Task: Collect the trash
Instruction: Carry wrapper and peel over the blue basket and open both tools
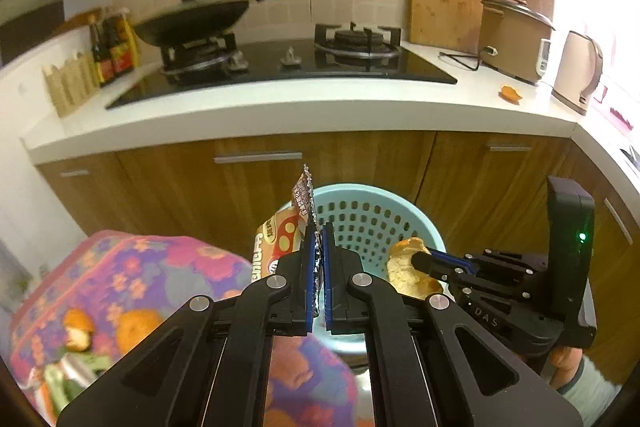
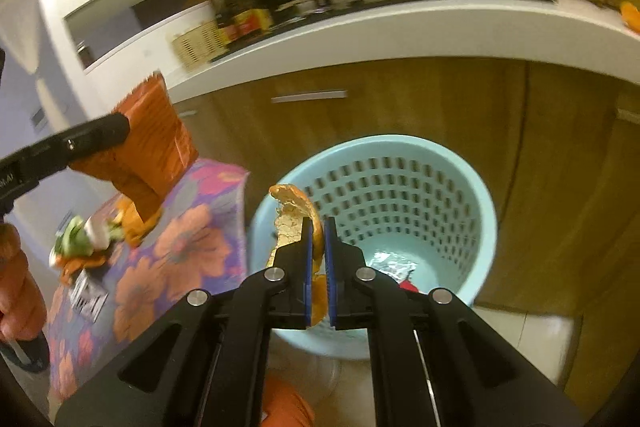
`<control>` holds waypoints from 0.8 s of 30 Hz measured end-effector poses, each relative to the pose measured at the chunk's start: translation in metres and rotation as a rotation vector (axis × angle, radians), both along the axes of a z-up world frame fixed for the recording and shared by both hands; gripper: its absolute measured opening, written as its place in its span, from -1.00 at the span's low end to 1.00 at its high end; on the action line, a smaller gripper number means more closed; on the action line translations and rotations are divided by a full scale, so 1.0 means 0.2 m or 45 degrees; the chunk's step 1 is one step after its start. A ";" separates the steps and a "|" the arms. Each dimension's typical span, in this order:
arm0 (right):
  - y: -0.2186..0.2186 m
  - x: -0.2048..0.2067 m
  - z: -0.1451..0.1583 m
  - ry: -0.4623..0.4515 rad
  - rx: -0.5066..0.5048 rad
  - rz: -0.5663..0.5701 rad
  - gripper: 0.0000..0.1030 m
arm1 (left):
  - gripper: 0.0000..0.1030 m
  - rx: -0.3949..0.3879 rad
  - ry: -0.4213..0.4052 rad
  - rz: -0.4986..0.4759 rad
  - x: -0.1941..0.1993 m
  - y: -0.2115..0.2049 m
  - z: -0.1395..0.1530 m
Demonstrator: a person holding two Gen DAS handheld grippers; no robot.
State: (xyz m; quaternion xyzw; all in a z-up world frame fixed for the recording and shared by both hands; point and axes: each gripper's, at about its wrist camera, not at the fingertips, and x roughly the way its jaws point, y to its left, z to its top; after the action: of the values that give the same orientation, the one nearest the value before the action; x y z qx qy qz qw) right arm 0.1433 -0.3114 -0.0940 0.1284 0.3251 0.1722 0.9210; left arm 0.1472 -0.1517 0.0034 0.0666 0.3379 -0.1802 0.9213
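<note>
L gripper [image 1: 318, 259] is pinching a wrapper [image 1: 280, 243], jaws nearly closed on it, near the bin [image 1: 420, 223] rim's left side. R gripper [image 2: 318, 255] is clamping a peel [image 2: 294, 215] over the bin. Foil w/ other scraps already in bin; more peels [image 1: 132, 327] are waiting on the left table [image 1: 168, 263], one [image 1: 510, 93] on the far counter [image 1: 320, 111]. Roughly midway, I'd say.

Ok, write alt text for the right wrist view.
The right gripper, shut on an orange peel, hangs over a light blue perforated bin holding foil scraps. At left, the left gripper holds an orange snack wrapper above a floral tablecloth.
</note>
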 end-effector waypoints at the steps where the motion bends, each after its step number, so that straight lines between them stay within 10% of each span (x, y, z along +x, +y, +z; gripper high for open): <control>1: -0.02 0.03 -0.02 0.016 0.007 -0.020 -0.93 | -0.97 -0.005 0.024 0.000 0.04 -0.02 -0.03; 24: -0.03 0.34 -0.21 0.179 -0.021 -0.091 -0.93 | -0.97 -0.060 0.250 0.082 0.47 -0.13 -0.33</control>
State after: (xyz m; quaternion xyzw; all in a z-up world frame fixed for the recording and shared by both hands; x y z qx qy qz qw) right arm 0.2108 -0.3171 -0.1357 0.1442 0.3858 0.1270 0.9024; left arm 0.2414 -0.1775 -0.0617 0.0160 0.4241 -0.1641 0.8905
